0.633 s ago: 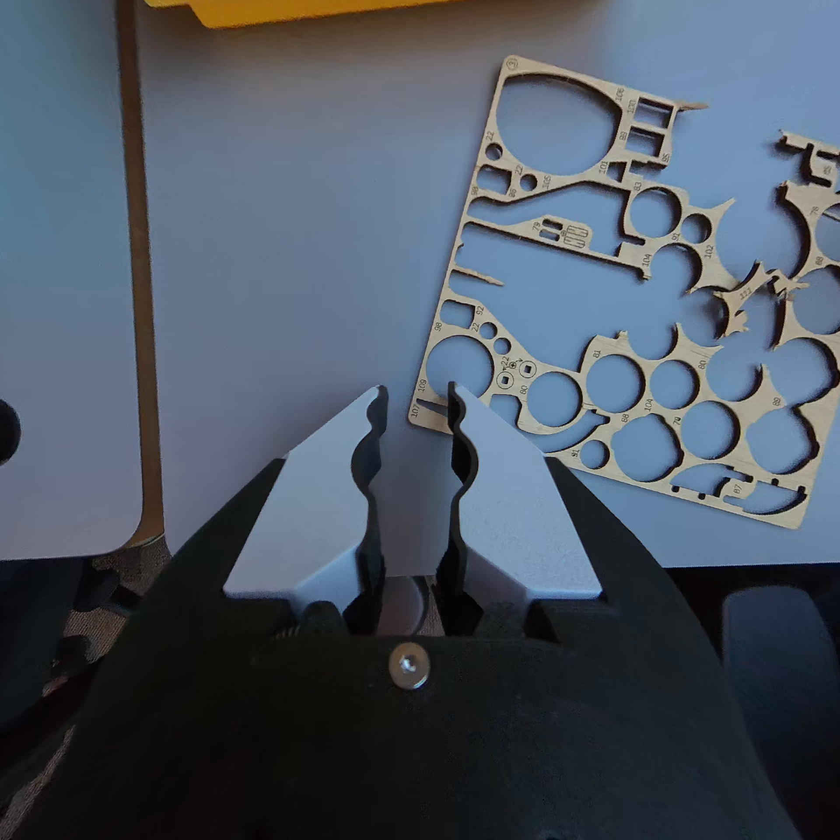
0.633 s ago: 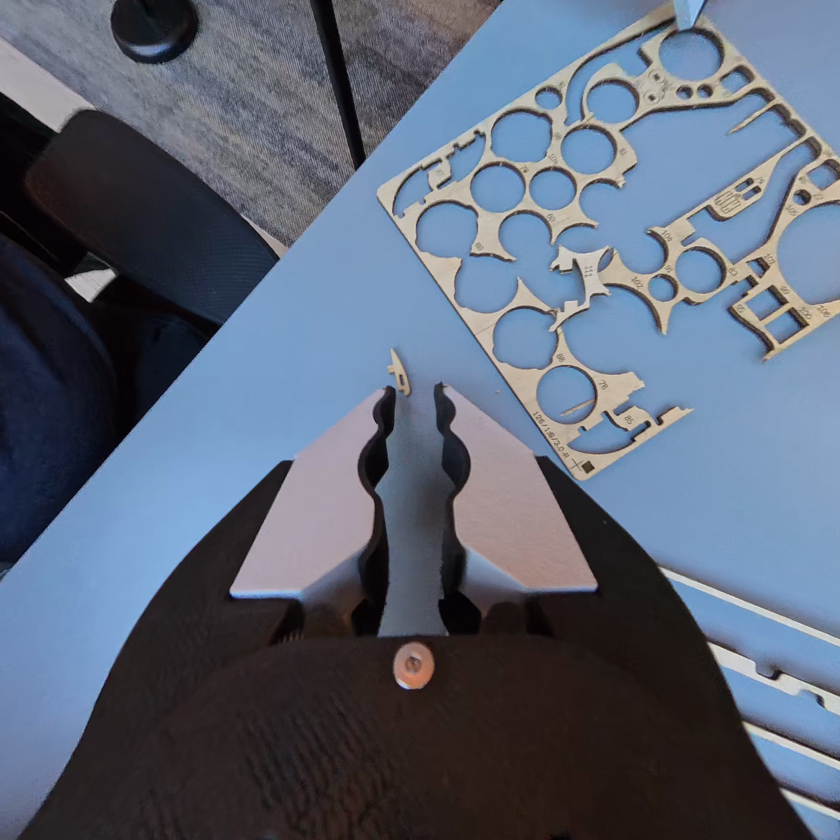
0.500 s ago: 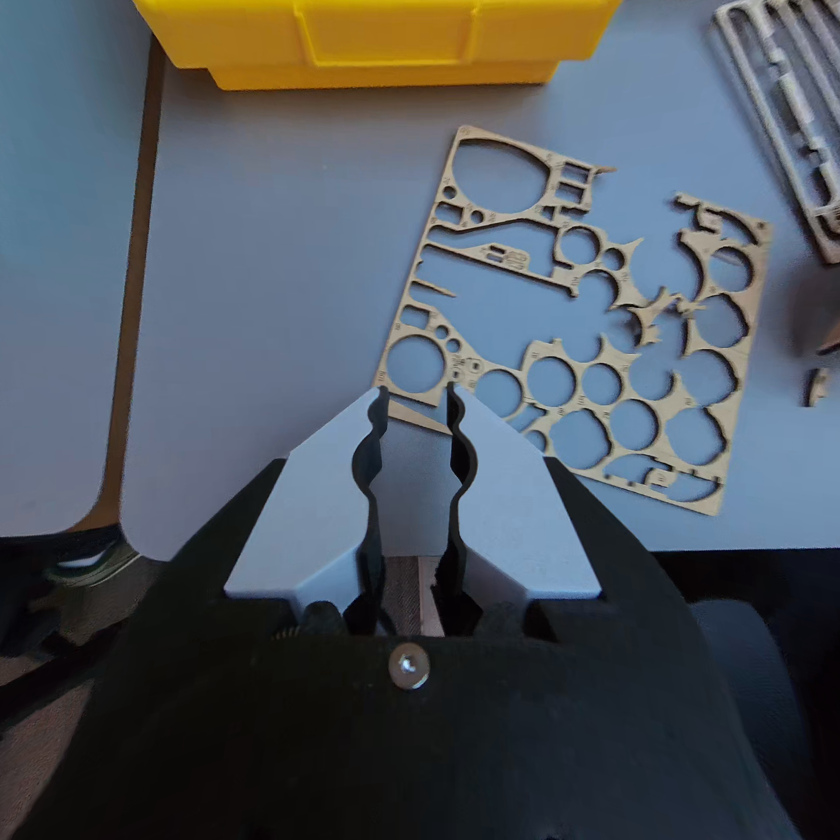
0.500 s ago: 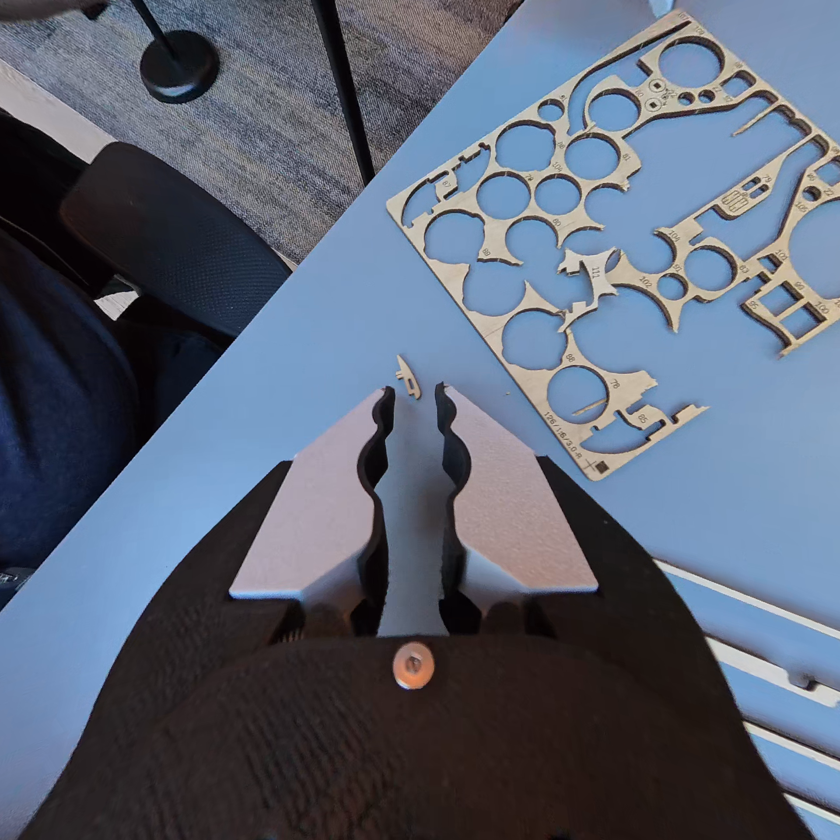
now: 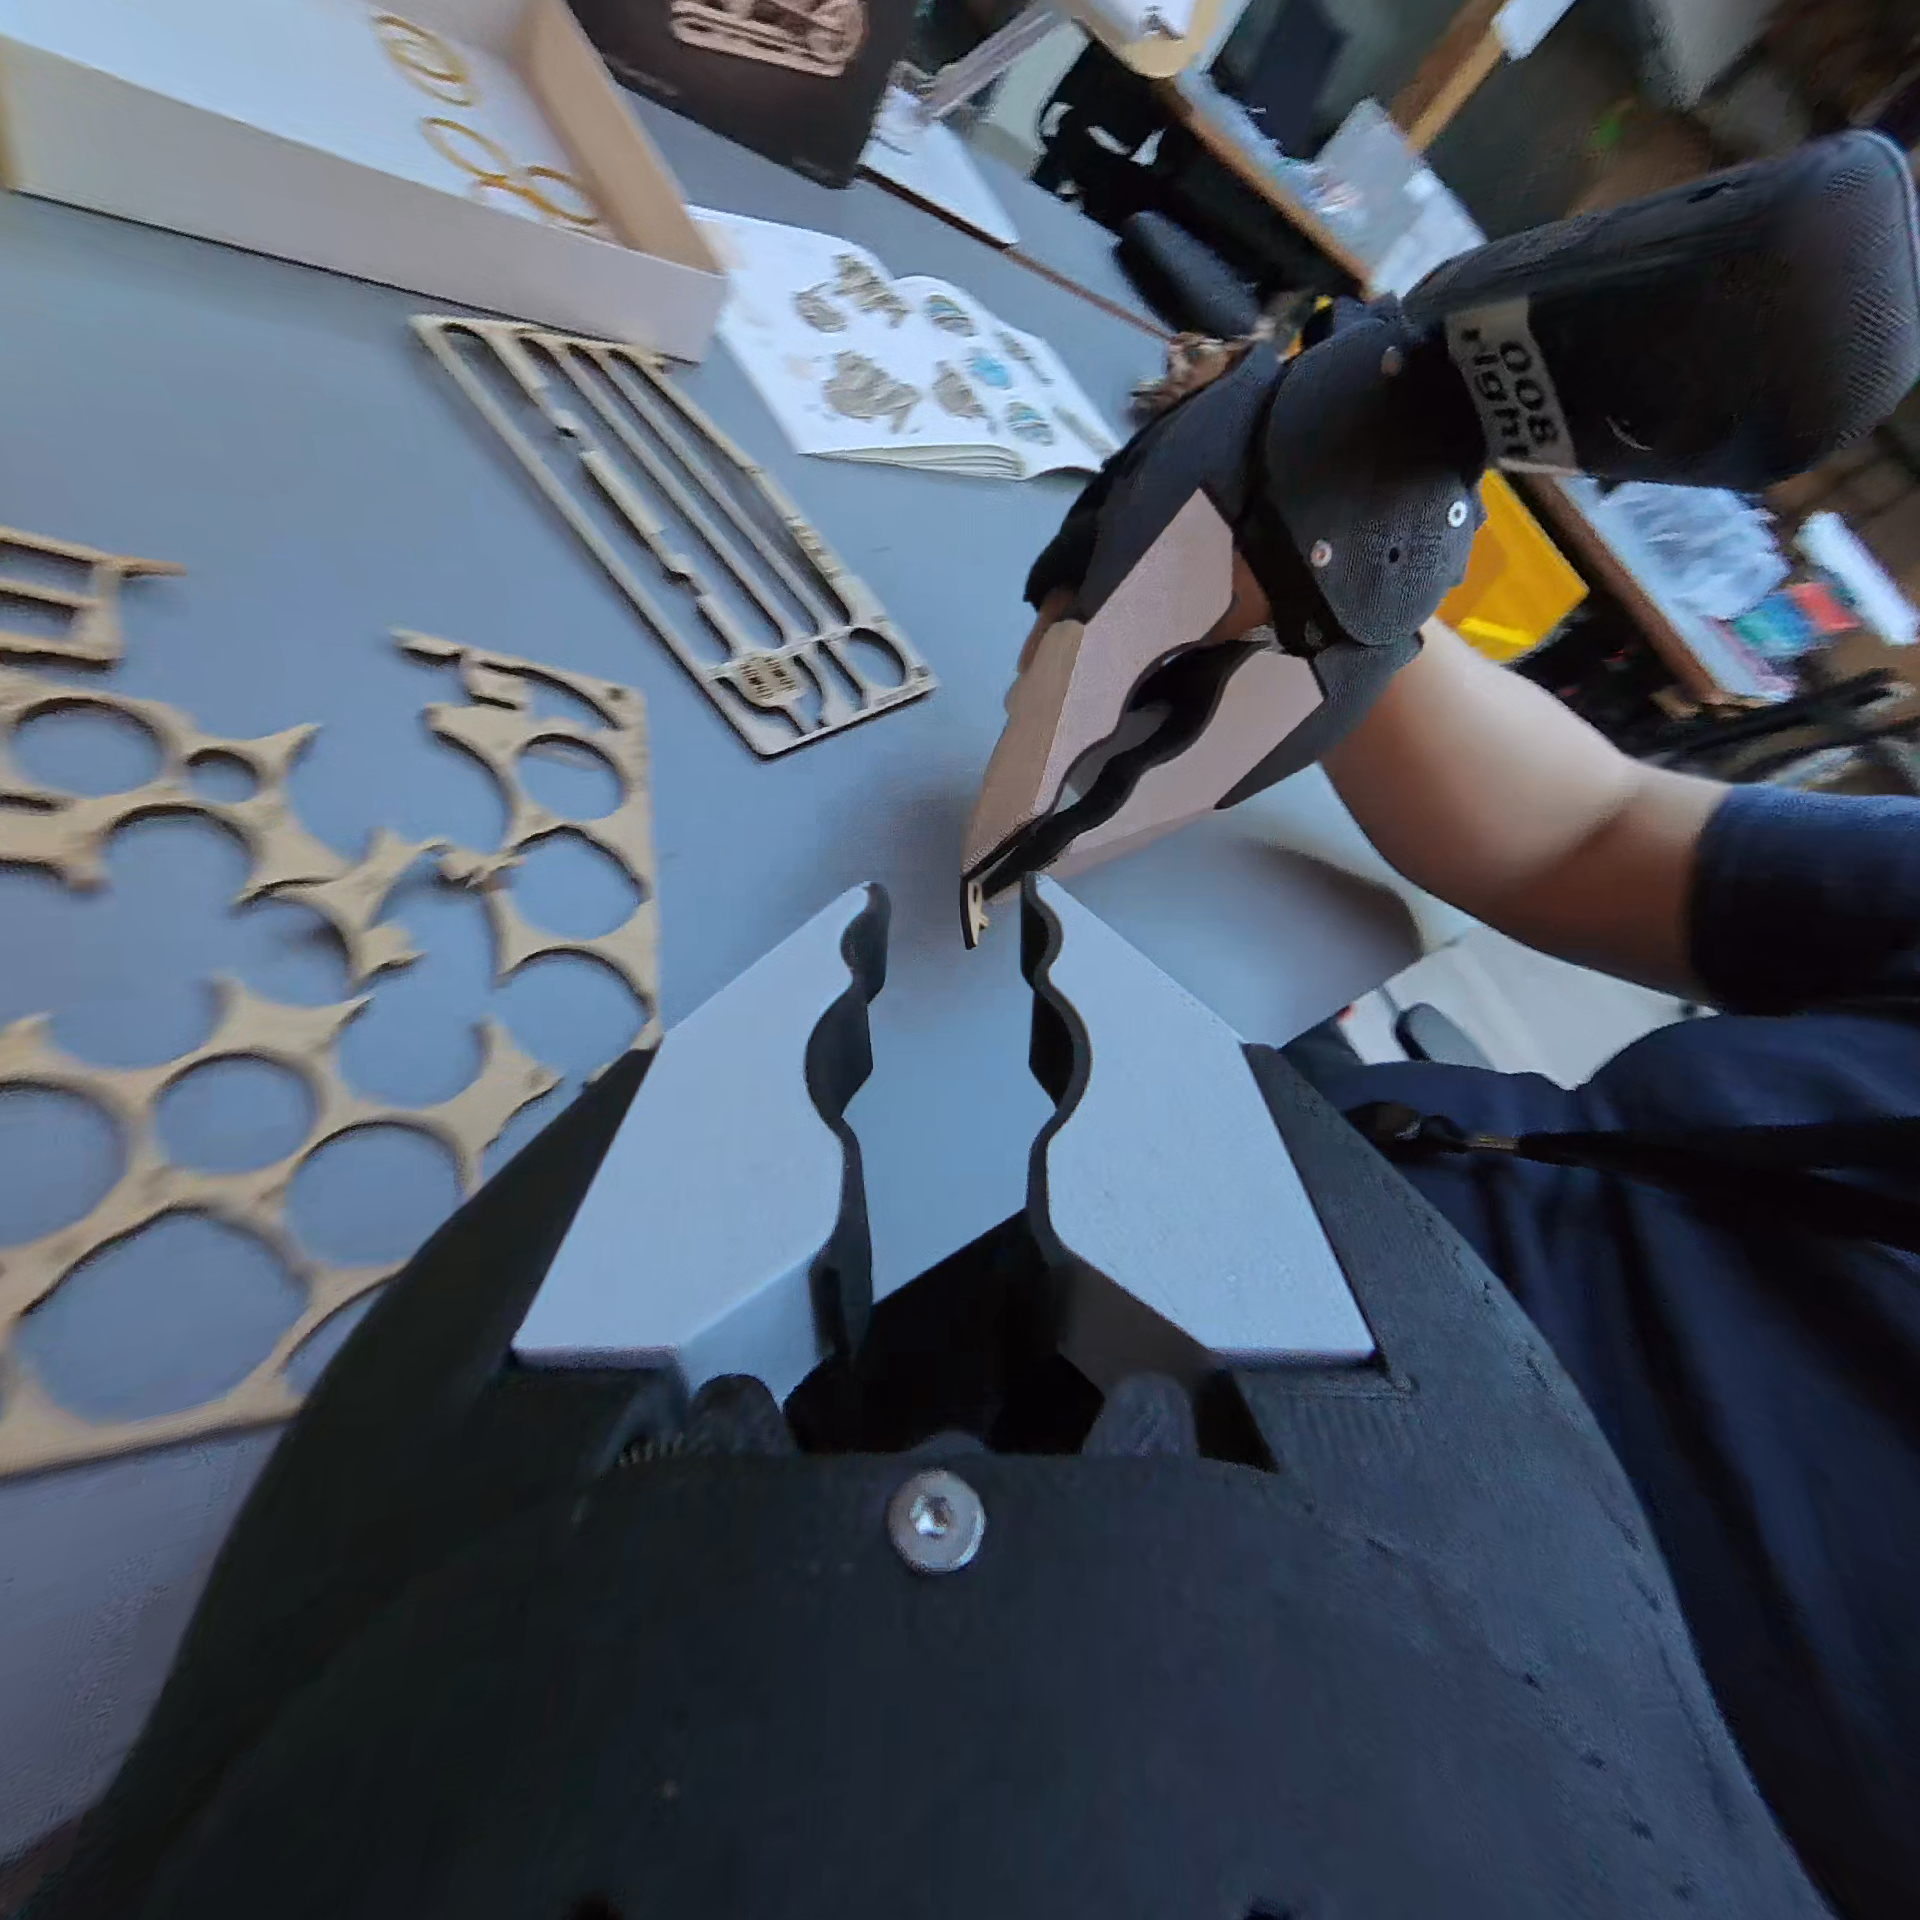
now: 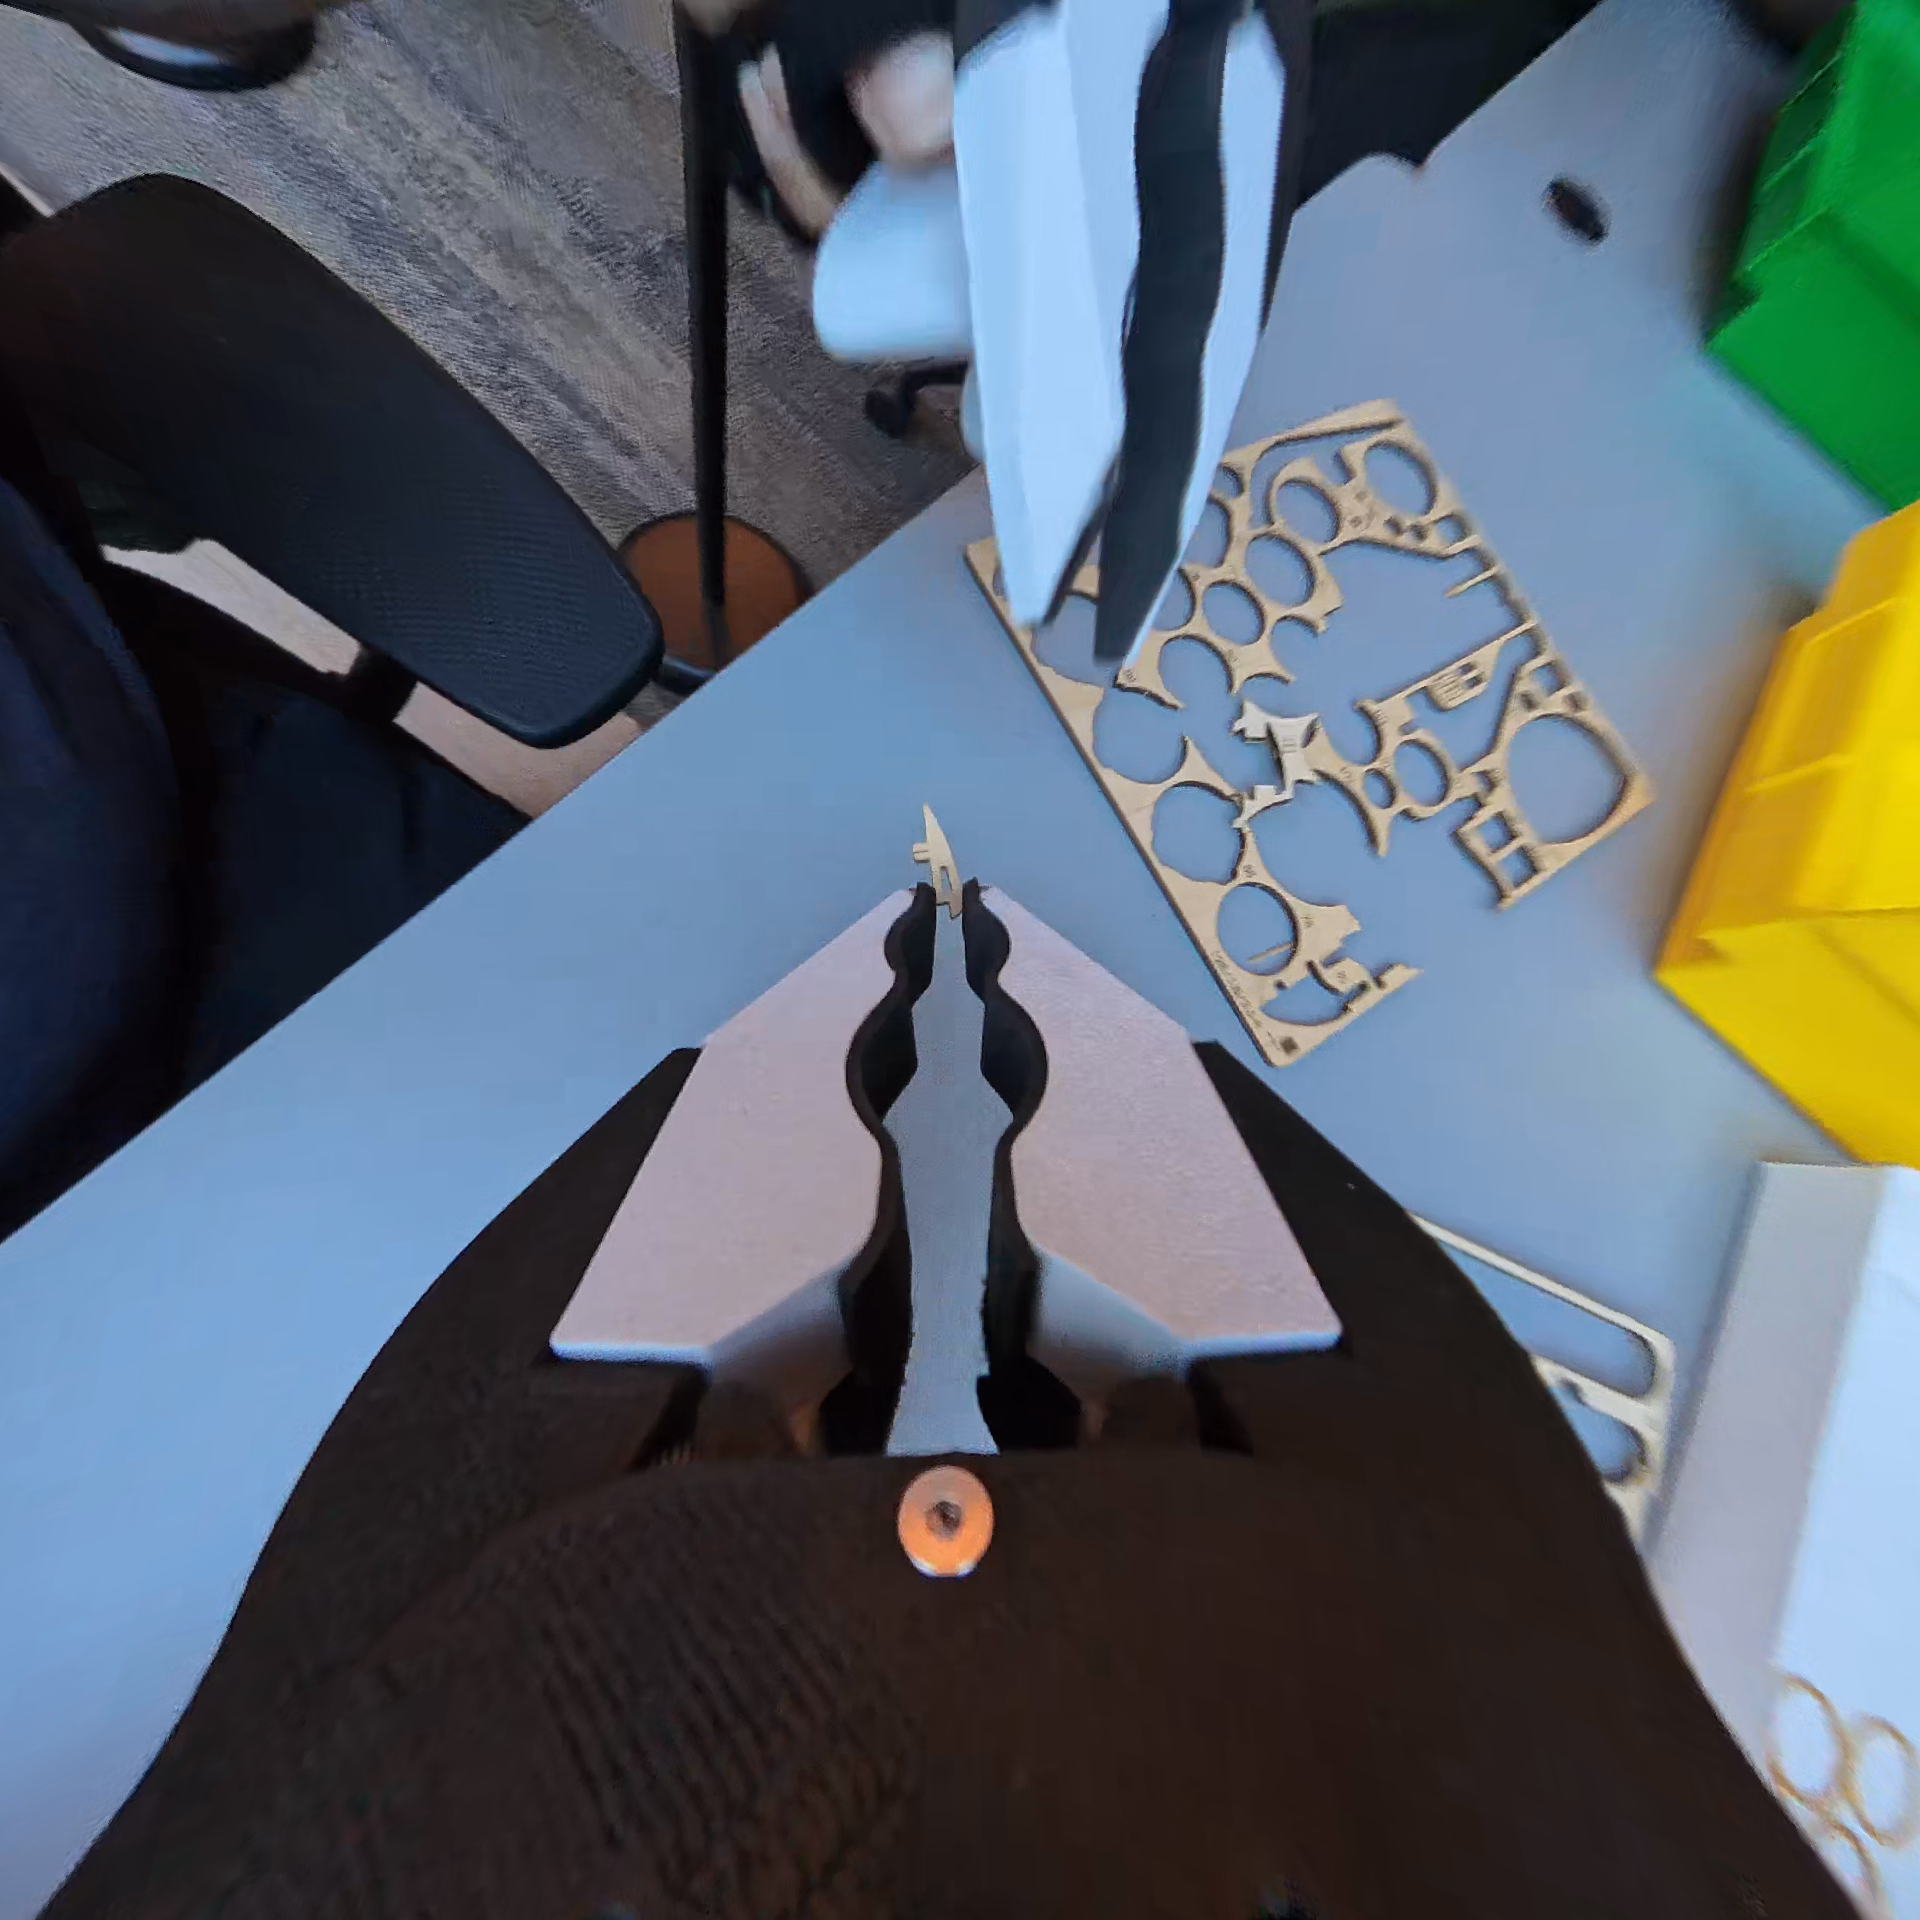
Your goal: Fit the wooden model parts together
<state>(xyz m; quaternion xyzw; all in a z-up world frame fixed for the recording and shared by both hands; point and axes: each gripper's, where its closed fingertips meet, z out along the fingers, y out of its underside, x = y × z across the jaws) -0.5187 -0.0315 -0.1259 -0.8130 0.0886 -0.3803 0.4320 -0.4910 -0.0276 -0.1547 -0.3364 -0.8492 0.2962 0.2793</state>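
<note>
My right gripper is shut on a small, thin wooden part that sticks out past its tips, over the grey table. In the left wrist view the right gripper comes in from the right, and the wooden part hangs right in front of my left gripper's tips. My left gripper is open and empty; it also shows at the top of the right wrist view. A punched-out wooden sheet lies flat at the left; it also shows in the right wrist view.
A second wooden sheet with long slots, a cream box and an open booklet lie farther back. A yellow bin and a green bin stand at the right. A chair arm is beside the table edge. Left tips to right tips: about 5 cm.
My right gripper has shut on the small wooden part that lay before its tips and raised it. My left gripper has swung right, away from the sheet, to face the right gripper.
</note>
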